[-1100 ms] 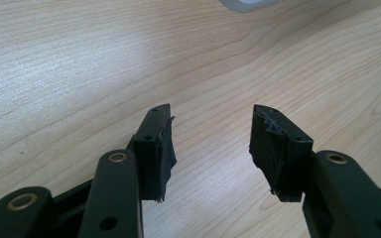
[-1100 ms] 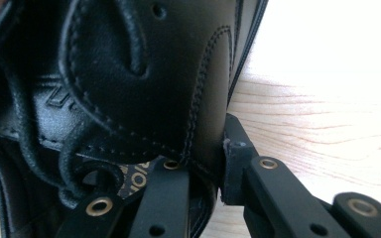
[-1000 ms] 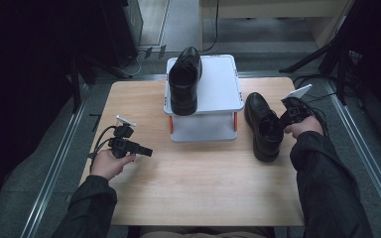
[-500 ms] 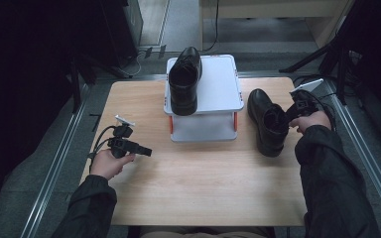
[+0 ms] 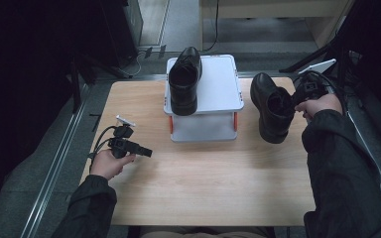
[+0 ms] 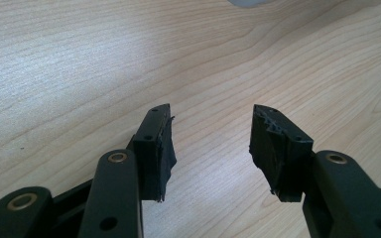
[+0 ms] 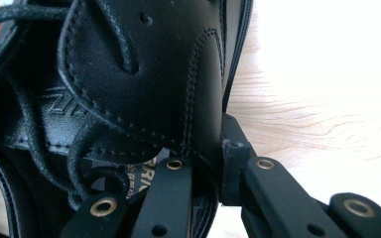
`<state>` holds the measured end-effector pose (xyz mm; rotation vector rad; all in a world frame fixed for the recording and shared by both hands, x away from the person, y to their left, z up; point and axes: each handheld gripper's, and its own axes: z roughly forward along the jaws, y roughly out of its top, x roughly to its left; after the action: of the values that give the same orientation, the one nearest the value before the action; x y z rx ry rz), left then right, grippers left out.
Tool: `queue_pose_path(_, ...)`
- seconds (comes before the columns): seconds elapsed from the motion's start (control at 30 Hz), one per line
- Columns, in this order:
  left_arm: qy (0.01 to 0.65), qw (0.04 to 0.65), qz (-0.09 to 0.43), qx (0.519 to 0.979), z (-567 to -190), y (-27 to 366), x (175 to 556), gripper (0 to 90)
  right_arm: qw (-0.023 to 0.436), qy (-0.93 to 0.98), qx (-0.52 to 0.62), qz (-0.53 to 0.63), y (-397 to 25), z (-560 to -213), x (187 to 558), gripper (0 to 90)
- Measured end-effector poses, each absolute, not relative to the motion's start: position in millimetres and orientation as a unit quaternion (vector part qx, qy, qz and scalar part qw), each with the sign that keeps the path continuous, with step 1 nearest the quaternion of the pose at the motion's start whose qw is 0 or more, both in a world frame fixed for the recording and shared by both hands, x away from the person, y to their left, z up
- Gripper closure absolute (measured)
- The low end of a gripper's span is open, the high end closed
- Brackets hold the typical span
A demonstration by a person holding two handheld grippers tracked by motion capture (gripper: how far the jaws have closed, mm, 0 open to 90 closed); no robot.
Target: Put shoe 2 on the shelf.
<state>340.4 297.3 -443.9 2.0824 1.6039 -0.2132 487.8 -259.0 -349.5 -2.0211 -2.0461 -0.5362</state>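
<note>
One black lace-up shoe (image 5: 183,82) lies on top of a white two-level stand (image 5: 221,89), its heel over the stand's front edge. A second black shoe (image 5: 270,106) is to the right of the stand, toe toward me. My right gripper (image 5: 297,101) is shut on the side wall of that shoe's opening; up close, the leather collar (image 7: 129,74) is pinched between the jaws of the right gripper (image 7: 211,148). My left gripper (image 5: 146,152) is low over the left of the wooden table (image 5: 203,188), open and empty, as the left gripper (image 6: 211,144) also shows up close.
The stand has orange posts (image 5: 170,124) and an open lower shelf. Bare tabletop (image 6: 79,59) lies under the left gripper. Metal floor rails (image 5: 54,163) run along the table's left side, and dark equipment stands at both sides beyond the table edges.
My right gripper and the shoe it grips have moved away from me, toward the far right of the table. The left gripper has stayed in place, open.
</note>
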Motion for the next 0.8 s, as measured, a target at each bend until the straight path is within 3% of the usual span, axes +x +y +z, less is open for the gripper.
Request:
queue_pose_path(0.43,0.59,0.25,-0.079,0.764,-444.4,296.3,340.6,50.6,0.085,-0.693,-0.689,-0.192,-249.8,-282.7,494.2,86.0)
queue_pose_path(0.8,0.586,0.249,-0.085,0.767,-444.0,294.3,340.3,50.4,0.084,-0.71,-0.675,-0.184,-210.7,-257.1,508.1,85.8)
